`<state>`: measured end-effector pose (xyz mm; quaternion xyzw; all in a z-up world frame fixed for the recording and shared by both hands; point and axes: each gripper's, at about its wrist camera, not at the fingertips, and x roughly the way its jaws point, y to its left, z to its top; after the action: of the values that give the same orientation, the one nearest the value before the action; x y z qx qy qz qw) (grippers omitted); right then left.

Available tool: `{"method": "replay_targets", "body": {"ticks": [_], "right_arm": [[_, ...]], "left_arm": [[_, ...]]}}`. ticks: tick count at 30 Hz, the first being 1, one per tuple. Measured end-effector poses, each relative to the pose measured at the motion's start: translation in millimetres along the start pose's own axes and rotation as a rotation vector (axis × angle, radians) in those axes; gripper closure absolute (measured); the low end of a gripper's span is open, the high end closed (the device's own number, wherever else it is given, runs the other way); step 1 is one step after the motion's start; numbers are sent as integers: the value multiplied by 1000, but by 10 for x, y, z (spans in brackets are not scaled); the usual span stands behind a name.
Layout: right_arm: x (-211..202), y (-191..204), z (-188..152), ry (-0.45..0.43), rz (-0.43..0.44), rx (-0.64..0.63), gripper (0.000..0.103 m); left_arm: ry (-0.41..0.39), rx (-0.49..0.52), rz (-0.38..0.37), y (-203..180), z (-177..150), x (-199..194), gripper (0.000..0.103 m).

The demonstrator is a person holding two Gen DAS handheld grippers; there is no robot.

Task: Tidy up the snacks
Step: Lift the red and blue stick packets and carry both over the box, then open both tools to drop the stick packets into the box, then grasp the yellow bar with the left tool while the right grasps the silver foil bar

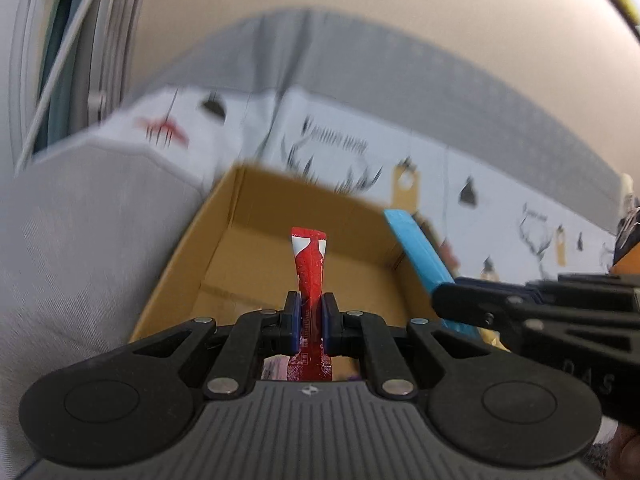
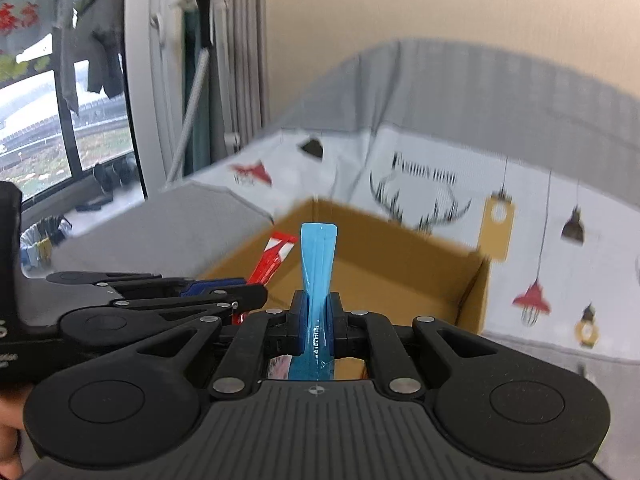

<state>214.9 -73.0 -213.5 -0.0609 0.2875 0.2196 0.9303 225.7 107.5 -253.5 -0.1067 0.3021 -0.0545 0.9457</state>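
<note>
L gripper pinches red stick pack, R gripper pinches blue stick pack; both point lengthwise into cardboard box just ahead, side by side.

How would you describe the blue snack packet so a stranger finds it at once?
Find the open cardboard box on the grey sofa. Above it, the right tool is shut on a slim sky-blue stick packet. The packet in the left tool is red.

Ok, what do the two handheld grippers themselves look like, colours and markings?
Both match: the left gripper and right gripper have matte black linkage arms with silver rivets, round black pivot discs, a ribbed dark grey base with a small crosshair mark, and blue pads lining the jaws. No cables visible.
</note>
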Motion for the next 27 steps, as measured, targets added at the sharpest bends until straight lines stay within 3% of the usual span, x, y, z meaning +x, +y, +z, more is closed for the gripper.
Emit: {"method": "replay_targets", "body": {"ticks": [8, 12, 14, 16, 18, 21, 22, 25, 27], "right_arm": [[565, -121, -397, 162, 24, 61, 93], [673, -119, -497, 202, 21, 64, 93], [697, -128, -514, 219, 21, 72, 86], [683, -181, -499, 220, 61, 111, 80], [591, -252, -489, 183, 64, 138, 65], [386, -396, -477, 118, 46, 161, 57], [298, -448, -485, 86, 48, 165, 53], [-32, -661, -549, -31, 34, 193, 27], [-222, -839, -620, -90, 19, 215, 23]], "left_arm": [[96, 55, 13, 50, -96, 251, 92], [192, 79, 21, 58, -195, 425, 92], [221, 104, 19, 41, -236, 468, 93], [198, 118, 37, 18, -242, 434, 86], [160, 114, 61, -9, -218, 344, 58], [109, 94, 61, -89, -182, 205, 29], [95, 84, 50, -135, -180, 158, 27], [68, 69, 8, -373, -156, 76, 23], [48, 100, -21, -619, -151, 51, 22]]}}
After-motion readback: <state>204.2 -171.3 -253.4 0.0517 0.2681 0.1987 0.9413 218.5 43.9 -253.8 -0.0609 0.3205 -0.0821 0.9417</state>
